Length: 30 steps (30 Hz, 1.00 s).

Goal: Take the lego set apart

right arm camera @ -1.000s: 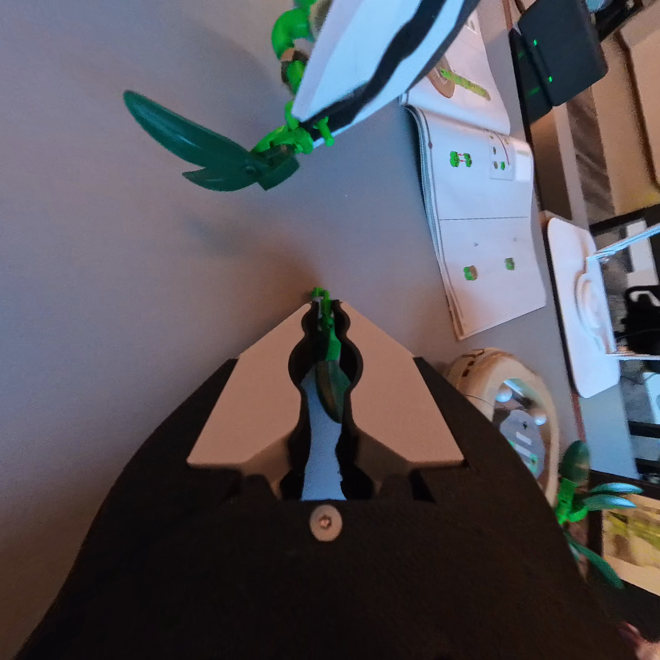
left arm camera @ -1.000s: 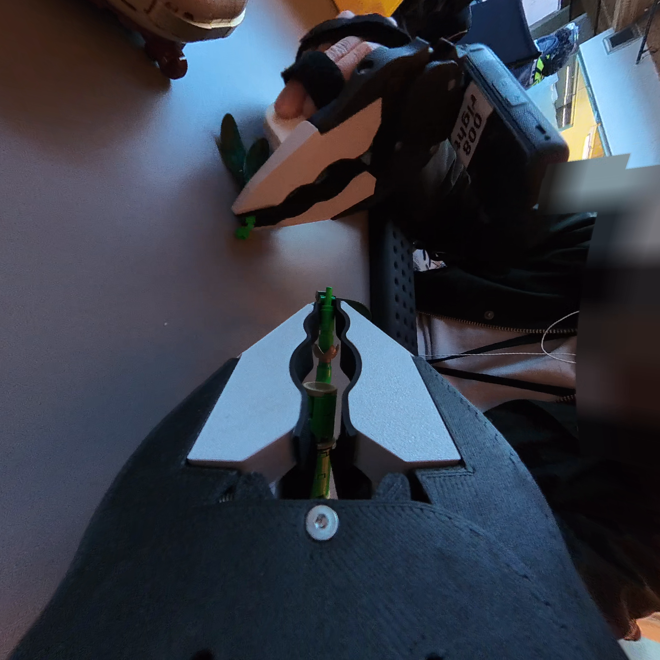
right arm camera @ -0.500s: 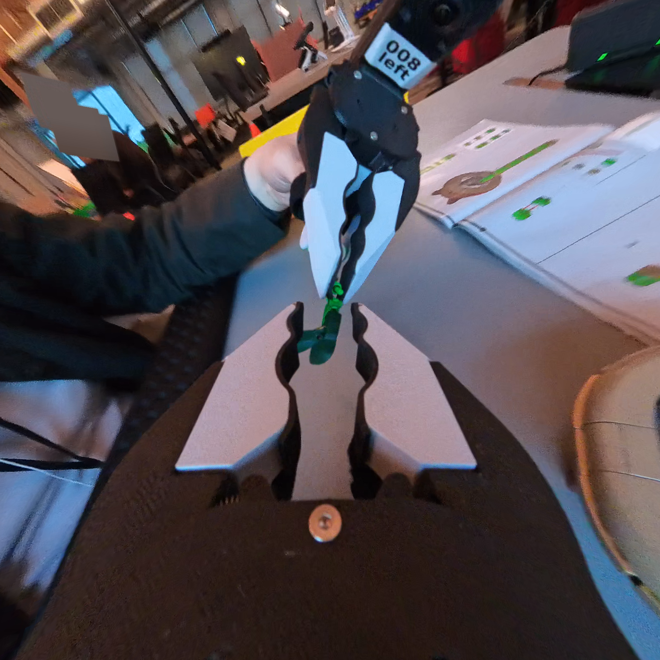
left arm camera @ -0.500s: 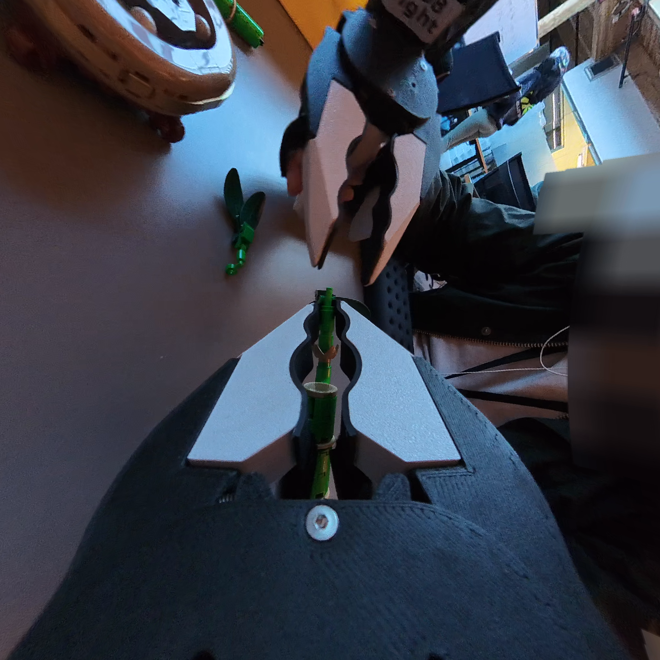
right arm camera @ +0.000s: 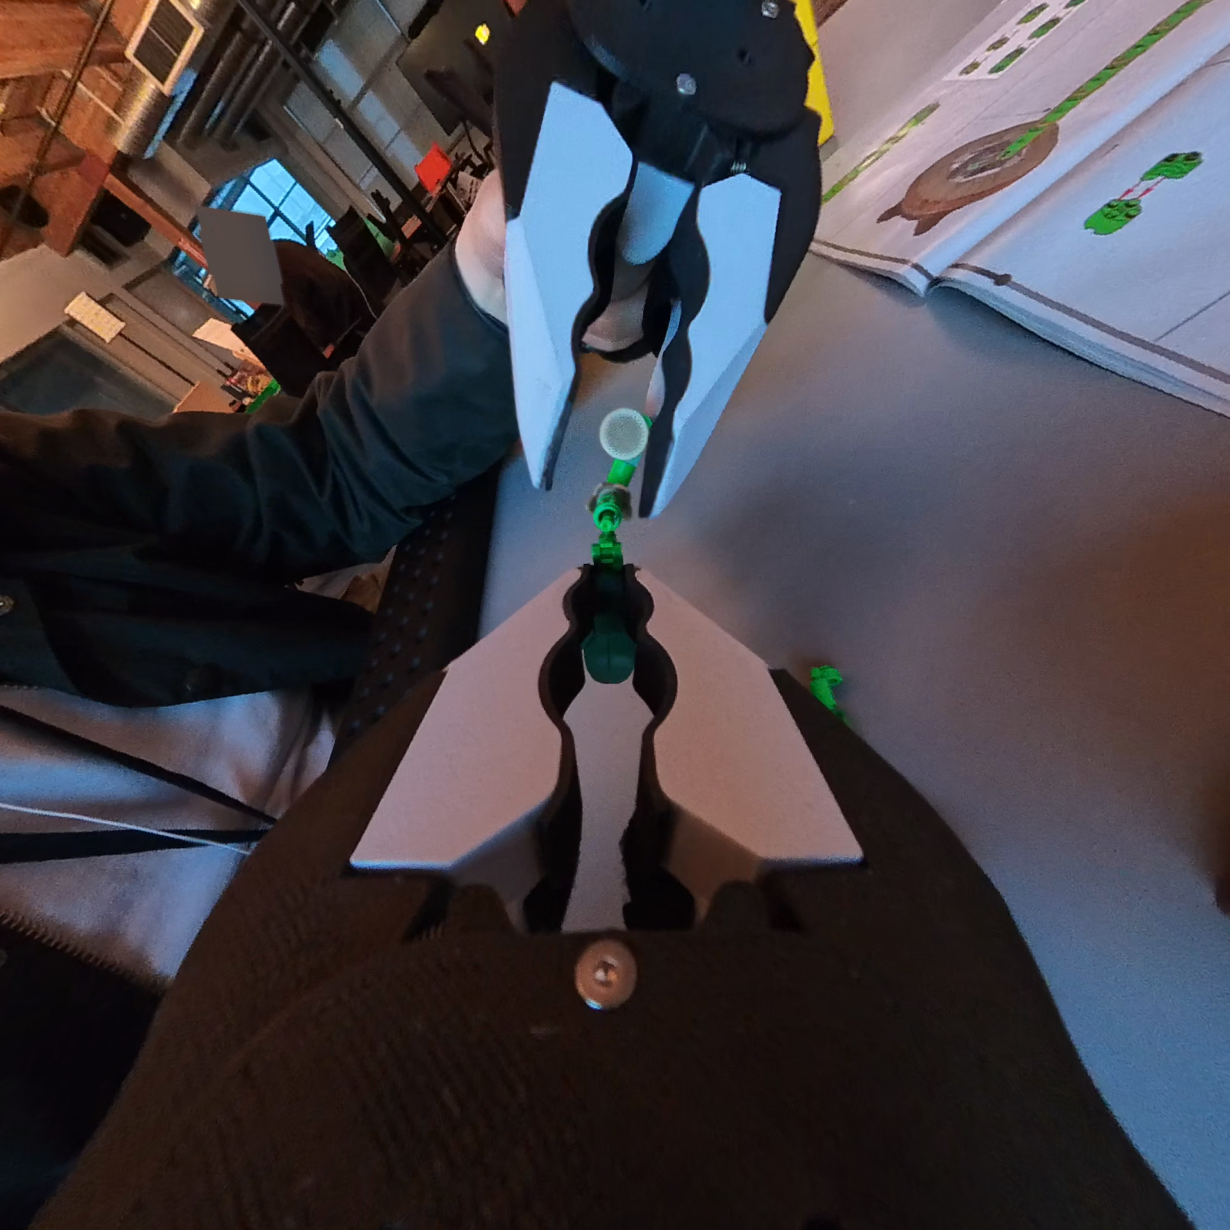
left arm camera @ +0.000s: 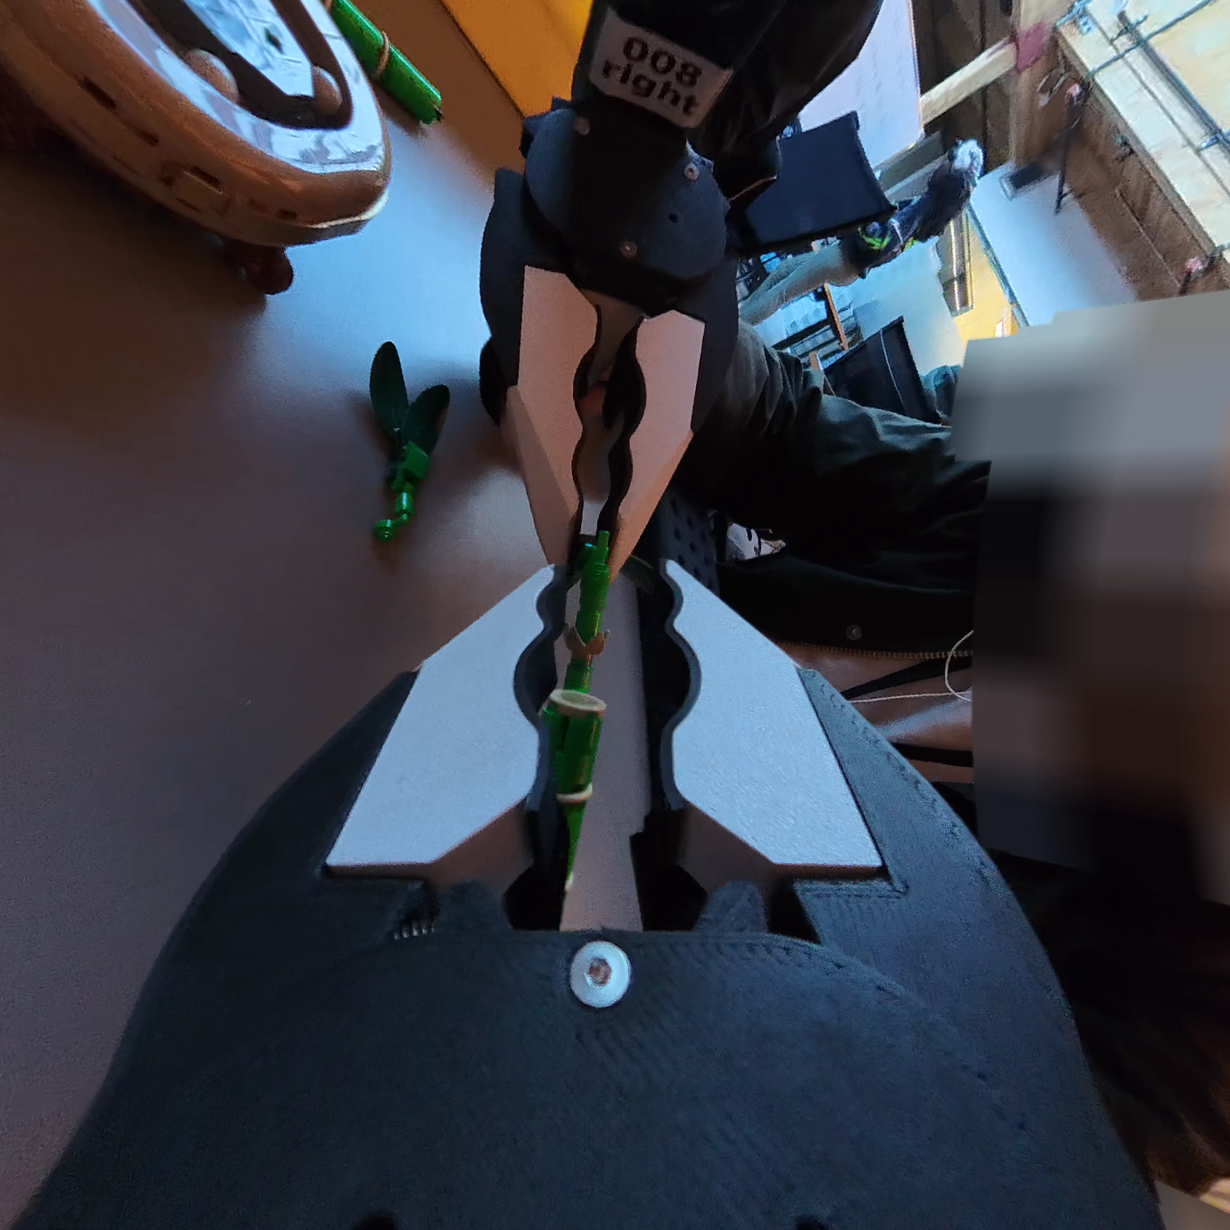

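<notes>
- I hold two grippers tip to tip above a grey counter; between them runs a thin green lego stem with a tan collar.
- My left gripper has its jaws apart, the stem lying loose along the gap and leaning on one side; my right gripper has its jaws together on the stem's leafy end, a dark green leaf showing just behind the tips.
- The stem looks light, stiff and jointed; I judge it will snap apart at a joint, so I would grip close either side of one and not on the thin leaves.
- Only the left wrist view shows a separated leaf sprig on the counter and a round tan base; only the right wrist view shows the open instruction booklet and the stem's pale round end.
</notes>
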Tool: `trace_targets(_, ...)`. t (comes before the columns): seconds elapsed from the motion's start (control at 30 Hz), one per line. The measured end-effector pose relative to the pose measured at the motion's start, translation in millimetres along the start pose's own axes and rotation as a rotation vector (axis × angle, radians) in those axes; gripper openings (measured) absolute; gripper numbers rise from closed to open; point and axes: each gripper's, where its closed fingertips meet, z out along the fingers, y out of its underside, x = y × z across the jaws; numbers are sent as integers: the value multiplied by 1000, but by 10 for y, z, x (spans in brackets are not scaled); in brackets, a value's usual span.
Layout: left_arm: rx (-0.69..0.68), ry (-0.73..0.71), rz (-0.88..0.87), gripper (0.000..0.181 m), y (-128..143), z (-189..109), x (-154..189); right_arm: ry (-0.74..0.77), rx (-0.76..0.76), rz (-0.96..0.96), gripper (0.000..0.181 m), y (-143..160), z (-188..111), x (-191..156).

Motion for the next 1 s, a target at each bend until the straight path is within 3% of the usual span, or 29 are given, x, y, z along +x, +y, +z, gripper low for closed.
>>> trace_targets(0.17,-66,-73,49,25,104,54,-109,2,11,27,6,-9,-5,33)
trace_targets(0.33,-131,-116,102,11,194,140,-151,5,-7,21,7,30,20,41)
trace_targets(1.0,-138,-91,122,8,181,144,5,-81,-16,25,7,0,-15,-90)
